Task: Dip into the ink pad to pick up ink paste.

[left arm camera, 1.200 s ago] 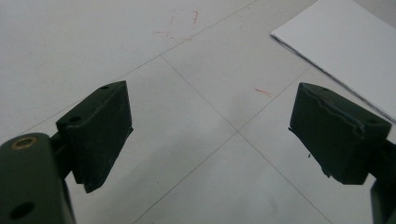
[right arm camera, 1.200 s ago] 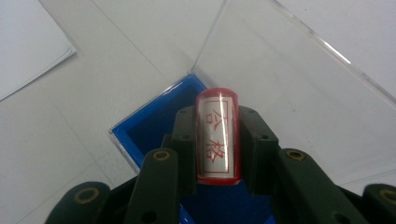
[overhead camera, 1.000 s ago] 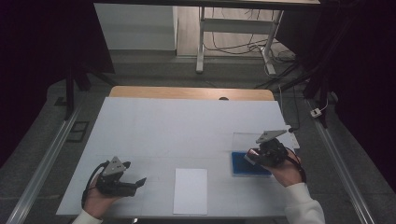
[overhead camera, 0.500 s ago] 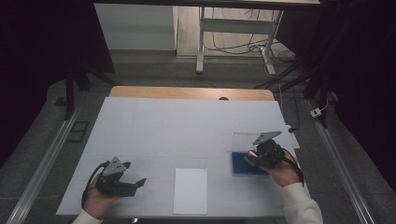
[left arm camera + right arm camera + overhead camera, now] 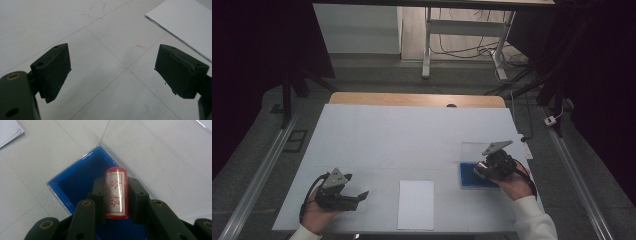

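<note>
My right gripper (image 5: pixel 117 195) is shut on a red-rimmed stamp (image 5: pixel 117 192) with a white label and red characters, held just above a blue ink pad (image 5: pixel 80 180) in a clear open case. In the high view that right gripper (image 5: pixel 484 169) sits over the blue ink pad (image 5: pixel 469 176) at the table's right. A white sheet of paper (image 5: pixel 416 204) lies near the front edge in the middle. My left gripper (image 5: pixel 357 197) rests on the table at the front left, jaws open and pointing toward the paper; between its fingers (image 5: pixel 53 67) lies only bare table.
The white table top (image 5: pixel 412 140) carries thin grid lines and faint red marks (image 5: pixel 141 46). The case's clear lid (image 5: pixel 474 150) lies open behind the pad. A desk frame and cables stand on the floor beyond the far edge.
The right gripper with the stamp has shifted slightly toward the front over the ink pad. The left gripper has not moved.
</note>
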The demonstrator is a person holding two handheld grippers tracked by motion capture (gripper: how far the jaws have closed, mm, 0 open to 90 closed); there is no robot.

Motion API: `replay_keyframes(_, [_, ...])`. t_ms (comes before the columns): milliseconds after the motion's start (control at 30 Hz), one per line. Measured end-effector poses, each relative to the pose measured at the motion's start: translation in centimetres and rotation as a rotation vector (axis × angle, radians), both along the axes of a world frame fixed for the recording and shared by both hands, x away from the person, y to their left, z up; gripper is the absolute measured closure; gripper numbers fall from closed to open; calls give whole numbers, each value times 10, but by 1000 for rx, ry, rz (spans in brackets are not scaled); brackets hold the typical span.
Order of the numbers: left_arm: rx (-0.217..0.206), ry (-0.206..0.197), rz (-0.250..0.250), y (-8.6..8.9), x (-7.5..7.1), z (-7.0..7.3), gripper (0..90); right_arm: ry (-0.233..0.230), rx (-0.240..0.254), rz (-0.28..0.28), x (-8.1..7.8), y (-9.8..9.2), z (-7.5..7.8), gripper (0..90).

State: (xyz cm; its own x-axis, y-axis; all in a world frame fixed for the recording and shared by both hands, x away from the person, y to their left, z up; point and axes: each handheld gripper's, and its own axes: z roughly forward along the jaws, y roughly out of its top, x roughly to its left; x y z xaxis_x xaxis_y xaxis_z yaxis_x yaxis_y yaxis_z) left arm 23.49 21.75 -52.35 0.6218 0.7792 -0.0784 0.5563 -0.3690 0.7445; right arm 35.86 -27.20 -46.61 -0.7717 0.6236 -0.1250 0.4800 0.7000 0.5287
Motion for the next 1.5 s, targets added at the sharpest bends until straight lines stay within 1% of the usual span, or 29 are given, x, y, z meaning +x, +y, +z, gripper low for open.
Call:
replay_keyframes(433, [4, 1, -1, -1, 0, 0, 136, 3, 6, -16, 0, -1, -2, 706])
replay_keyframes(533, [5, 1, -2, -1, -1, 0, 137, 12, 12, -26, 0, -1, -2, 707])
replay_keyframes(700, [3, 1, -4, -1, -1, 0, 136, 20, -15, -29, 1, 2, -3, 708])
replay_keyframes(800, [4, 2, -1, -1, -1, 0, 136, 26, -27, -45, 1, 4, -3, 709])
replay_keyframes(867, [3, 3, -2, -2, -1, 0, 136, 23, -46, -47, 1, 6, -3, 710])
replay_keyframes(933, [4, 1, -1, -2, -2, 1, 136, 20, -53, -54, 0, 8, -3, 710])
replay_keyframes(1267, [-1, -3, 2, -1, -3, 1, 136, 15, -24, -54, -1, 4, -6, 710])
replay_keyframes(1500, [3, 1, 1, -1, -2, 1, 135, 13, -28, -55, -2, 5, -6, 710])
